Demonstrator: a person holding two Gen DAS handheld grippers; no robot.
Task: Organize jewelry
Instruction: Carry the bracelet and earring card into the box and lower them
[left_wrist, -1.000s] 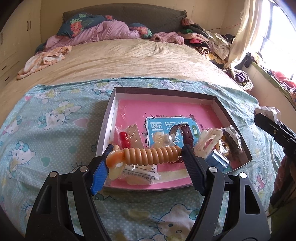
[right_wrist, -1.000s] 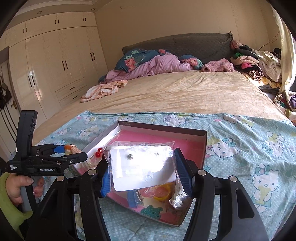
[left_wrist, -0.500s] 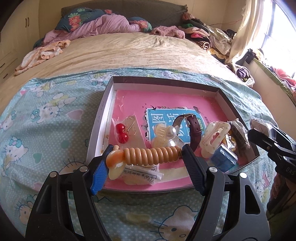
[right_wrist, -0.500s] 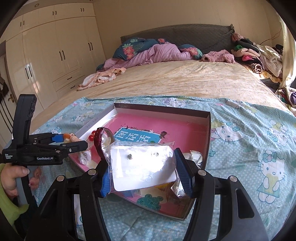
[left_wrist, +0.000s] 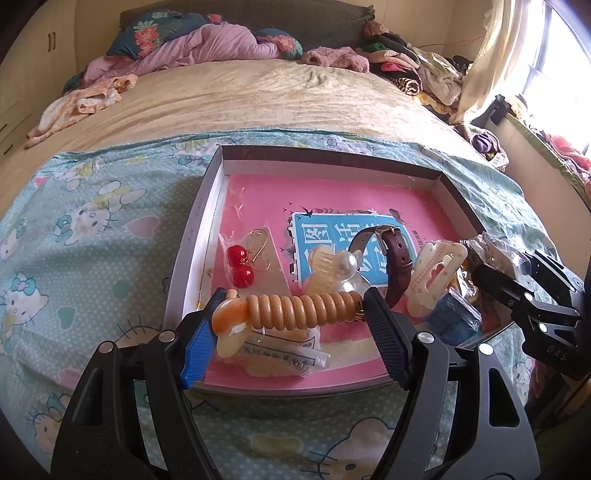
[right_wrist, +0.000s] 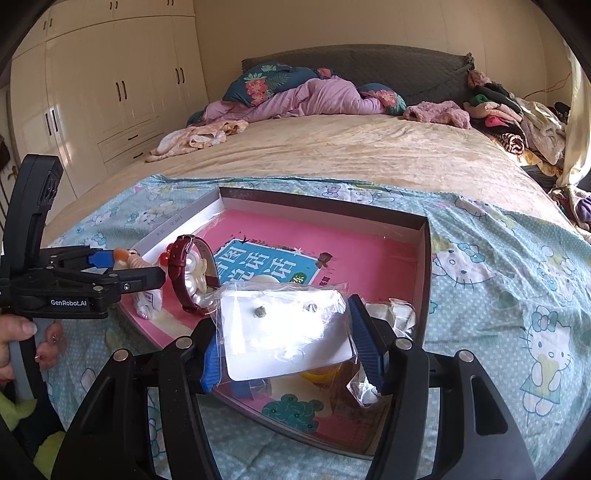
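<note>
A shallow box with a pink floor (left_wrist: 332, 206) lies on the bed; it also shows in the right wrist view (right_wrist: 369, 254). My left gripper (left_wrist: 291, 314) is shut on an orange ribbed hair clip (left_wrist: 295, 306), held over the box's near left corner. My right gripper (right_wrist: 288, 339) is shut on a clear bag with an earring card (right_wrist: 288, 332), over the box's near right corner. In the box lie red ball earrings (left_wrist: 240, 266), a brown watch strap (left_wrist: 397, 262), a pearl clip (left_wrist: 332, 266) and a cream claw clip (left_wrist: 436, 273).
A Hello Kitty sheet (left_wrist: 92, 229) covers the near bed. Pillows and a purple quilt (left_wrist: 207, 40) lie at the headboard, piled clothes (left_wrist: 417, 70) at the far right. White wardrobes (right_wrist: 110, 92) stand to the left.
Both grippers have moved forward and lower over the box, each keeping its hold. The box looks larger and nearer in both views.
</note>
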